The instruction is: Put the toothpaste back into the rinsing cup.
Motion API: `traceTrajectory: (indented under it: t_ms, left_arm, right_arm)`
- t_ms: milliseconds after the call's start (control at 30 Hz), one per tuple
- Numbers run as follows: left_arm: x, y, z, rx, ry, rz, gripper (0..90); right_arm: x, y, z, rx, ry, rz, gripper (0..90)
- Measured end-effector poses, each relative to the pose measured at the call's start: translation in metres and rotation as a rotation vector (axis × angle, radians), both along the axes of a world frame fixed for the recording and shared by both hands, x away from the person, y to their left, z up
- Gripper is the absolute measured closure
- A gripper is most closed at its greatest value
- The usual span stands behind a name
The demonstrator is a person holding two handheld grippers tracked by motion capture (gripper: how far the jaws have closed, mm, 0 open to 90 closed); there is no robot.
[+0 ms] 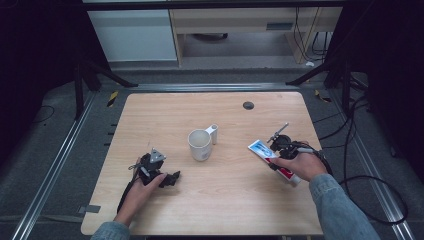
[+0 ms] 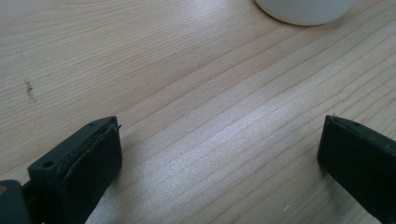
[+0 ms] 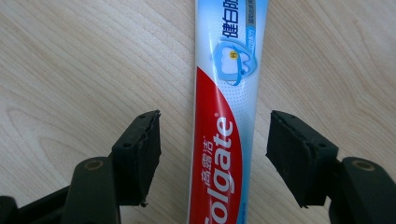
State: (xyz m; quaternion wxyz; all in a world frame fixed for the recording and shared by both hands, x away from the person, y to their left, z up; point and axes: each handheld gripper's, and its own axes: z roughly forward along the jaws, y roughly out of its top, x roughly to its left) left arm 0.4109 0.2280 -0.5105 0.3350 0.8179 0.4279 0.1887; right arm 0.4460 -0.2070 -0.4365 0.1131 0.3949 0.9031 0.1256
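A red, white and blue toothpaste tube (image 1: 272, 160) lies flat on the right side of the wooden table (image 1: 230, 200). My right gripper (image 1: 278, 154) hovers over its middle, open. In the right gripper view the tube (image 3: 225, 121) runs lengthwise between the two black jaws, with a gap on each side and neither pad (image 3: 144, 154) touching it. A white mug (image 1: 201, 144) with its handle toward the back right stands at the table's centre. My left gripper (image 1: 172, 178) rests low at the front left, open over bare wood (image 2: 219, 140), with the mug's base (image 2: 306, 11) ahead of it.
A dark round grommet (image 1: 248, 105) sits near the table's back edge. Cables trail off the right side of the table onto the floor (image 1: 370, 150). Metal rails (image 1: 55, 165) and dark stands border the table.
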Motion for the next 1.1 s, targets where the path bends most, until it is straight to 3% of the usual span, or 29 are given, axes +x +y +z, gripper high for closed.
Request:
traceTrajectory:
  t_ms: [633,867,1100]
  left_arm:
    - [0.0,0.0,0.0,0.0,0.0,0.0,0.0]
    - [0.0,0.0,0.0,0.0,0.0,0.0,0.0]
    - [0.0,0.0,0.0,0.0,0.0,0.0,0.0]
  right_arm:
    - [0.024,0.004,-0.005,-0.025,0.088,-0.031,43.9]
    - [0.037,0.006,-0.016,-0.02,0.132,-0.063,43.5]
    - [0.044,0.007,-0.025,-0.027,0.146,-0.039,43.4]
